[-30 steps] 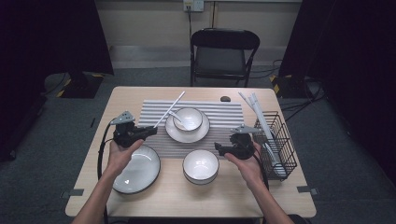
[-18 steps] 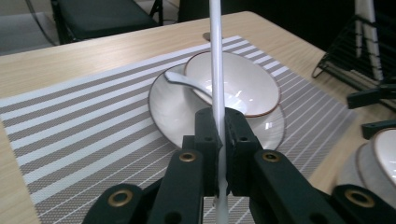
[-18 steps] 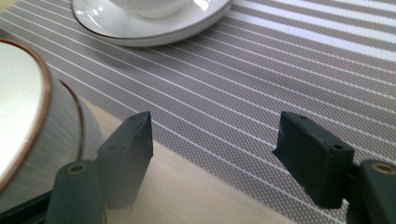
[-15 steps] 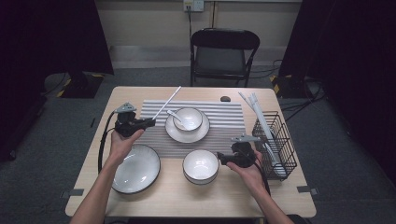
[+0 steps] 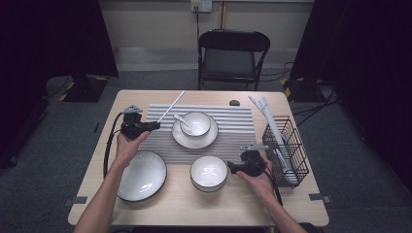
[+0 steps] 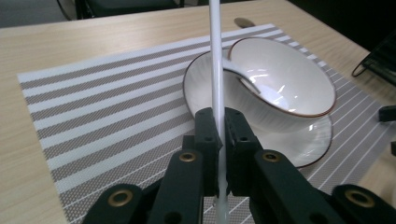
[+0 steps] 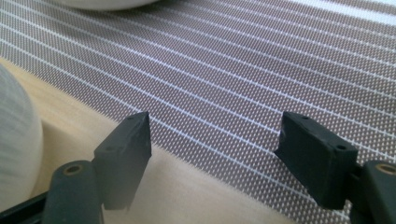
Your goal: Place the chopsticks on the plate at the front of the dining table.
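the left gripper [image 5: 154, 125] has its jaws clamped on a thin white chopstick [image 6: 216, 84], which in the left gripper view rises straight up from between the black pads and also pokes out below them. in the high view the stick runs from the gripper up and away over the striped placemat [image 5: 233, 116] toward the table's far edge. just past the left gripper sits a small white bowl [image 5: 196, 123] on a saucer [image 5: 194, 141], a white spoon [image 5: 180, 119] lying in the bowl. nearer the person, below this gripper, is a wide grey plate [image 5: 141, 175].

the right gripper [image 7: 212, 144] has its jaws spread wide with nothing between them, hovering low over the placemat's near edge and the bare wooden table [image 5: 194, 208]. beside it, toward the left gripper, stands a white bowl [image 5: 209, 173]; on its other side a black wire basket [image 5: 286, 145] holds more white sticks.
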### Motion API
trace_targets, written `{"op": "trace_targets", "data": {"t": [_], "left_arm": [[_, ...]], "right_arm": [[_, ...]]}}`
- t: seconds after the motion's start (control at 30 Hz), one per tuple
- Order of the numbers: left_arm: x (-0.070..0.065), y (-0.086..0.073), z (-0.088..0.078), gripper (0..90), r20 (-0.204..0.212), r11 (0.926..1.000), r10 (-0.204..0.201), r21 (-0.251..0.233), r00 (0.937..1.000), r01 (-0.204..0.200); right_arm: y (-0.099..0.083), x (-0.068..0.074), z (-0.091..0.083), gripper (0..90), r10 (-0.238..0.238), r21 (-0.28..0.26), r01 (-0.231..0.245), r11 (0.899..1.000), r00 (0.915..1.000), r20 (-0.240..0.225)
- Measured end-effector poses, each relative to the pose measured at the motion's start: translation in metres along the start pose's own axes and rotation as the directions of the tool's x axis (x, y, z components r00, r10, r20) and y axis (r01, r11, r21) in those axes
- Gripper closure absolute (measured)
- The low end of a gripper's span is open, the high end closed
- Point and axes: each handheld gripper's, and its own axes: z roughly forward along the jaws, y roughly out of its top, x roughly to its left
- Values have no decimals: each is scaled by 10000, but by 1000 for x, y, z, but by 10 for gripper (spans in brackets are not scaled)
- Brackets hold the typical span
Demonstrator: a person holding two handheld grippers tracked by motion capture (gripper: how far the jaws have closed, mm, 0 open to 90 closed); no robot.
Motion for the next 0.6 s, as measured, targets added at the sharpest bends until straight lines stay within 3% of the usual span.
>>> {"op": "trace_targets", "data": {"t": [0.1, 0.2, 0.27, 0.6], "left_arm": [[3, -2, 3, 856, -197, 9997, -8, 257, 9998, 13], [5, -3, 5, 856, -105, 9996, -109, 260, 9999, 112], [6, -3, 7, 856, -157, 9990, -125, 433, 9998, 132], [5, -8, 21, 856, -154, 9957, -419, 823, 9990, 430]], "right_arm": [[-5, 3, 3, 243, -368, -152, 372, 9992, 9990, 258], [-8, 4, 3, 239, -336, -294, 345, 9990, 9990, 293], [-11, 6, 4, 237, -587, -432, 607, 9972, 9972, 470], [-11, 8, 4, 235, -563, -434, 587, 9973, 9969, 542]]}}
